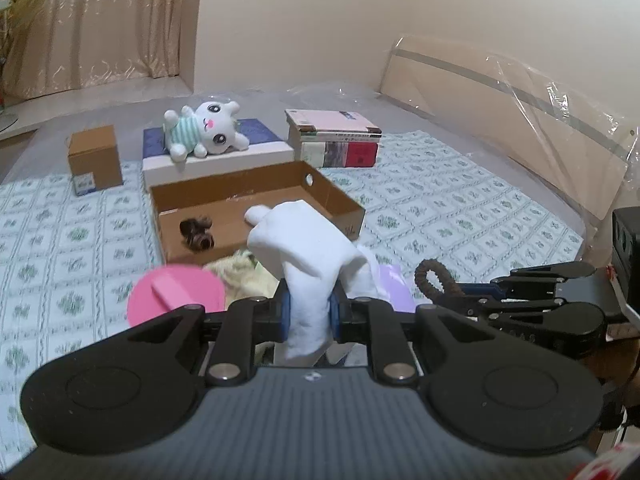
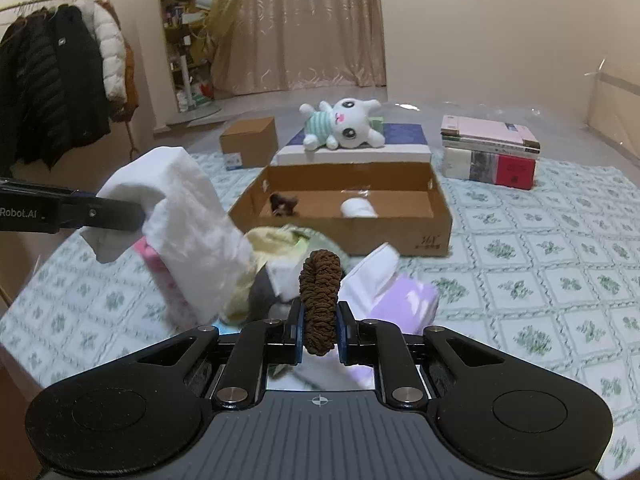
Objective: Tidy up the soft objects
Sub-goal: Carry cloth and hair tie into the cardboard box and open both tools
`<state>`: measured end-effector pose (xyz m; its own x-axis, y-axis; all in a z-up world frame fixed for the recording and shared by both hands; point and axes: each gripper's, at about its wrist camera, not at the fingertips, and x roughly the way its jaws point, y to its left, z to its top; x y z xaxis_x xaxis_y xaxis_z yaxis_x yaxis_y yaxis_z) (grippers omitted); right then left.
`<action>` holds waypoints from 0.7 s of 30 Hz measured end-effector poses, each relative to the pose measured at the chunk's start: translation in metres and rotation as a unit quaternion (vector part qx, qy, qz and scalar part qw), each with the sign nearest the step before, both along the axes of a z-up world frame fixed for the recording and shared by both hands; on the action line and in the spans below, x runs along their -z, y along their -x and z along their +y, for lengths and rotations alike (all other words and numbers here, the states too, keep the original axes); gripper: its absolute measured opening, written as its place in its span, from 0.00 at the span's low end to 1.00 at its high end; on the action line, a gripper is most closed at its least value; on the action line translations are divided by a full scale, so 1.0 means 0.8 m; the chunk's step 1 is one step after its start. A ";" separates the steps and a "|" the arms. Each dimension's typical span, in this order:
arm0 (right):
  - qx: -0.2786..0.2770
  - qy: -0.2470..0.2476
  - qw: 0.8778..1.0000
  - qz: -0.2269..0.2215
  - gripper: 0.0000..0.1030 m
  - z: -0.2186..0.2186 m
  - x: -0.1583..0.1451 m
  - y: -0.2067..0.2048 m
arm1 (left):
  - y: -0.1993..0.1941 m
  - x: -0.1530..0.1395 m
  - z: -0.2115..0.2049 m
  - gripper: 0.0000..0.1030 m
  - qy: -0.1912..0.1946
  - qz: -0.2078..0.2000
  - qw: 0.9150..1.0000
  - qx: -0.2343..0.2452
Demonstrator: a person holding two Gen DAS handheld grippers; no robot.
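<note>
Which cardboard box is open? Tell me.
The wide shallow cardboard tray nearest the tools; the small cube box behind it is closed.

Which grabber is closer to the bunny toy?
Hard to say; roughly equal. The left gripper, clamping a white cloth, and the right gripper, clamping a brown scrunchie, both sit before the open cardboard box, with the plush bunny beyond.

White sock (image 1: 308, 256), brown scrunchie (image 2: 320, 300), green-patterned bedspread (image 1: 460, 208).
</note>
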<state>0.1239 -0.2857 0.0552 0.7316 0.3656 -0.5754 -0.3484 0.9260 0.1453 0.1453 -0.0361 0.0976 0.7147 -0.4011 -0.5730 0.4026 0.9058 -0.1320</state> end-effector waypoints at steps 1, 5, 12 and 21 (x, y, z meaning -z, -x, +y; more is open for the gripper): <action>0.001 -0.001 1.000 -0.001 0.15 -0.004 -0.003 -0.006 | -0.008 -0.003 -0.001 0.16 0.000 0.001 1.000 0.001; 0.001 -0.007 1.000 0.002 0.15 -0.018 -0.017 -0.036 | -0.045 -0.016 -0.002 0.16 -0.002 0.003 1.000 0.006; 0.001 -0.009 1.000 0.006 0.15 -0.036 -0.036 -0.101 | -0.117 -0.032 -0.010 0.16 -0.023 0.009 1.000 0.013; -0.004 -0.007 1.000 0.026 0.16 -0.036 -0.036 -0.204 | -0.220 -0.021 -0.009 0.16 -0.047 0.041 0.998 0.000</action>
<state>0.2869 -0.3145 0.0842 0.6973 0.3790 -0.6083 -0.3473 0.9211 0.1758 0.3217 -0.0429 0.1148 0.6638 -0.3429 -0.6647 0.3939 0.9158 -0.0791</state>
